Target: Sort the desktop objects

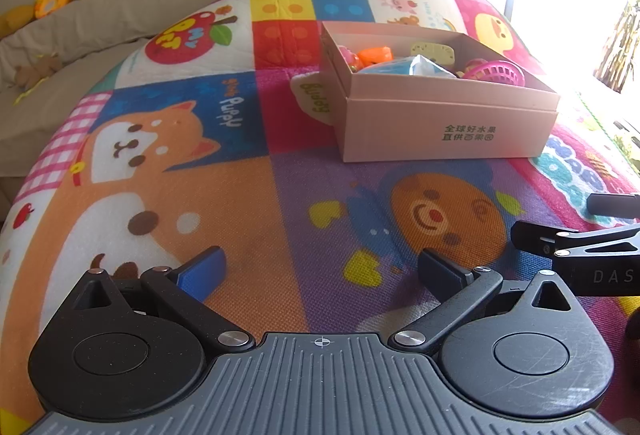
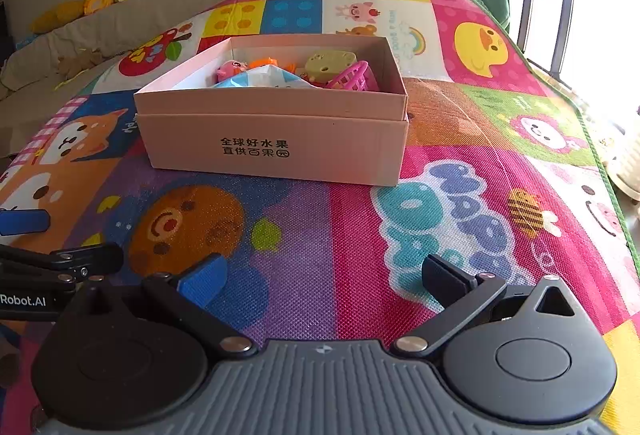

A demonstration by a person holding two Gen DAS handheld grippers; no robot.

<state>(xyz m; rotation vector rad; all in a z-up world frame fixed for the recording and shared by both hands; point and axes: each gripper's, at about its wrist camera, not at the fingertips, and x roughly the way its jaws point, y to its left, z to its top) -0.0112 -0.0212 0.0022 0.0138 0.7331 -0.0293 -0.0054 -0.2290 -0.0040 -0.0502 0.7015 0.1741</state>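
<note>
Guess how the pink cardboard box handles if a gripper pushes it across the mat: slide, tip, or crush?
The pink cardboard box sits low and wide, so it probably slides rather than tips. The play mat looks textured, so expect some drag. Its walls look like thin card, so a squeeze may flex them. The toys inside look small and plastic, so it is likely light.

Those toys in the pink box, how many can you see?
5, all inside the pink box: pink pig figure, orange toy, blue-white packet, yellow cheese-like block, pink basket. More may be hidden beneath.

Right tongs (image 2: 322, 281) spread, empty; pink box (image 2: 276, 147) ahead.
</note>
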